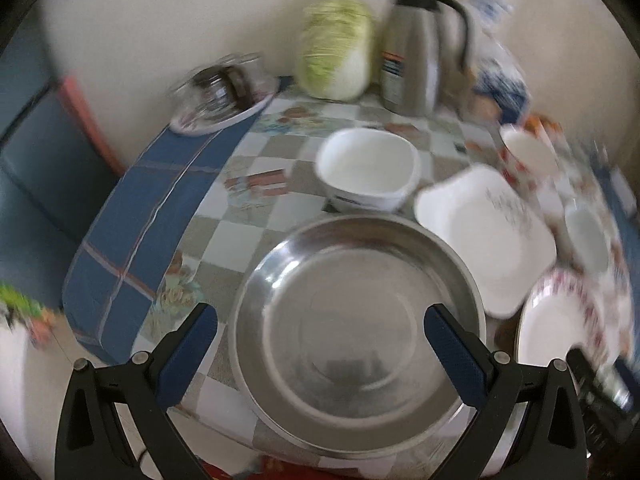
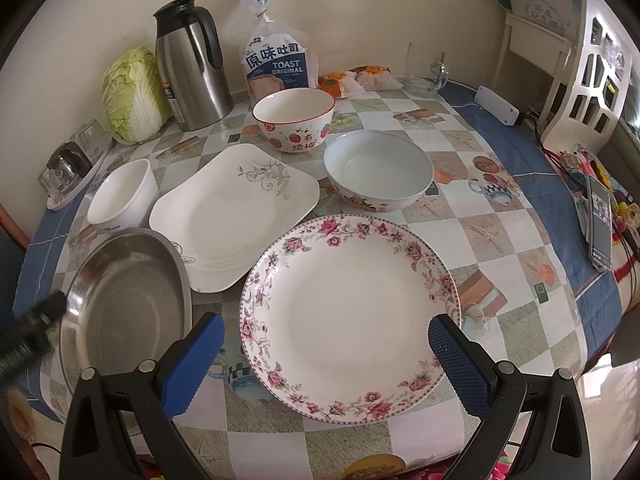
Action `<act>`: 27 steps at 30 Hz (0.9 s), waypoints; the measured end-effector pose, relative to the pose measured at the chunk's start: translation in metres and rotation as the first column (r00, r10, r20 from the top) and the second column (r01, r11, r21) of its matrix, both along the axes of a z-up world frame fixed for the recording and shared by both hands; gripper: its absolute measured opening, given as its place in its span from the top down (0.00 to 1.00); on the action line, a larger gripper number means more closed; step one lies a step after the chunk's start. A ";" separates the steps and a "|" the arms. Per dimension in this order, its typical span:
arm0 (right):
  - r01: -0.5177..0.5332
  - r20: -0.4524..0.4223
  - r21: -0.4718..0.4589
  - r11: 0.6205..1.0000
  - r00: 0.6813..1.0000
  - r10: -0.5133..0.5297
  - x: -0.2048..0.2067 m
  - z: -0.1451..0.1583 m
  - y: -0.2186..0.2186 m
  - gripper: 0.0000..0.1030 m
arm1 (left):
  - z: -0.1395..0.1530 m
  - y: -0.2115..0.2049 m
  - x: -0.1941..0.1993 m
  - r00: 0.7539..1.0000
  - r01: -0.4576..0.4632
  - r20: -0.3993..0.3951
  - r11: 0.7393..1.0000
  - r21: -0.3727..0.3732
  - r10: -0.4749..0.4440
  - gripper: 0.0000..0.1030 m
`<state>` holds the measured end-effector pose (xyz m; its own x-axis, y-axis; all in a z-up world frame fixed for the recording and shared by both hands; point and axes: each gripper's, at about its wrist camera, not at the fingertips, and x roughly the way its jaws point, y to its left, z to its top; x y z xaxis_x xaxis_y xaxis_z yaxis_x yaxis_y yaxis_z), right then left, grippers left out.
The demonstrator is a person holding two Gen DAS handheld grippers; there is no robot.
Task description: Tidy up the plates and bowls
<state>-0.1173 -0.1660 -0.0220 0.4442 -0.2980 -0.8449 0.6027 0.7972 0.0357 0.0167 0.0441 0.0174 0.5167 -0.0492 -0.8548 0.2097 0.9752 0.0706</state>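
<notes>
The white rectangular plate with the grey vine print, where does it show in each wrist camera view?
Left wrist: white rectangular plate sits right of centre, beyond the round steel basin.
Right wrist: it lies left of centre, behind the basin.
Shared landmark: the steel thermos jug against the wall.

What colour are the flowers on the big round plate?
Pink, ringing the rim of the round plate; the right wrist view shows them best.

The bread bag (image 2: 276,68) bore the Chinese characters "原味吐司" above the English words "TOAST ORIGINAL", all in white on a dark blue panel. The strawberry bowl (image 2: 294,120) carried red Chinese characters on its side, too small to read reliably. The label on the steel flask (image 2: 192,64) was illegible.
</notes>
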 end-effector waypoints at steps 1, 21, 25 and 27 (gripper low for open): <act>-0.008 0.001 0.010 1.000 1.000 0.008 0.002 -0.001 0.000 0.00 | 0.000 0.010 0.005 0.999 -0.042 -0.011 0.999 -0.030 0.042 0.00; -0.334 0.055 0.205 0.920 0.943 0.329 0.059 -0.033 0.051 0.00 | -0.043 0.081 0.048 0.971 -0.237 -0.080 0.957 -0.167 0.226 0.00; -0.329 0.050 0.216 0.919 0.944 0.326 0.065 -0.039 0.052 0.00 | -0.051 0.084 0.053 0.974 -0.224 -0.041 0.957 -0.183 0.221 0.00; -0.328 0.056 0.223 0.918 0.944 0.324 0.066 -0.038 0.050 0.00 | -0.055 0.082 0.055 0.978 -0.210 -0.032 0.960 -0.183 0.207 0.00</act>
